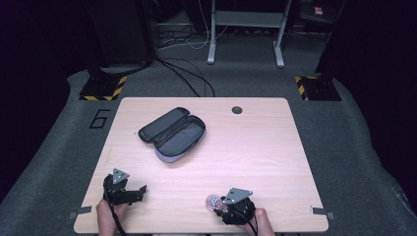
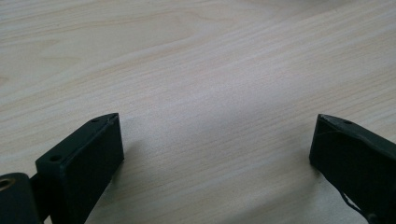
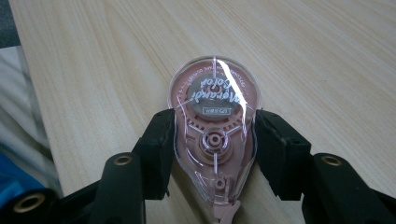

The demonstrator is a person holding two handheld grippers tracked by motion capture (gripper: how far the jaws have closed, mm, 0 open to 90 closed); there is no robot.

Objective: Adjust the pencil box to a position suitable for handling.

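Correction tape dispenser (image 3: pixel 214 135): clear plastic shell, pink inner w/ gears, white script lettering on top. Sits at near edge of table (image 1: pixel 255 142), right of centre; in high view it is a small pinkish disc (image 1: pixel 214 202) just left of R gripper body.

R gripper (image 3: pixel 214 140) has jaws shut on the dispenser: one black pad on each flat side of the shell, both pressing, tip of dispenser pointing back toward the gripper. R gripper view gives the detail (gears, label, pad contact); high view gives only a pink blob beside the gripper (image 1: pixel 222 204), contact not readable there. Whether dispenser rests on table or is lifted clear: can't tell.

L gripper (image 2: pixel 215 149): jaws wide apart, nothing between them, bare wood grain below. L gripper view shows just the two jaw tips over the table top. High view places it (image 1: pixel 142 189) near the near-left corner, well apart from the dispenser, jaws pointing right.

Container: dark pencil case (image 1: pixel 172 132), zipped open and lying flat, lid half to the far left, tray half to the near right, w/ lighter grey rim at near end. Mid-left of table, far side of both grippers, well apart from them. Inside looks dark; contents not discernible from high view.

Small round hole (image 1: pixel 237 109) in table near far edge, right of case.
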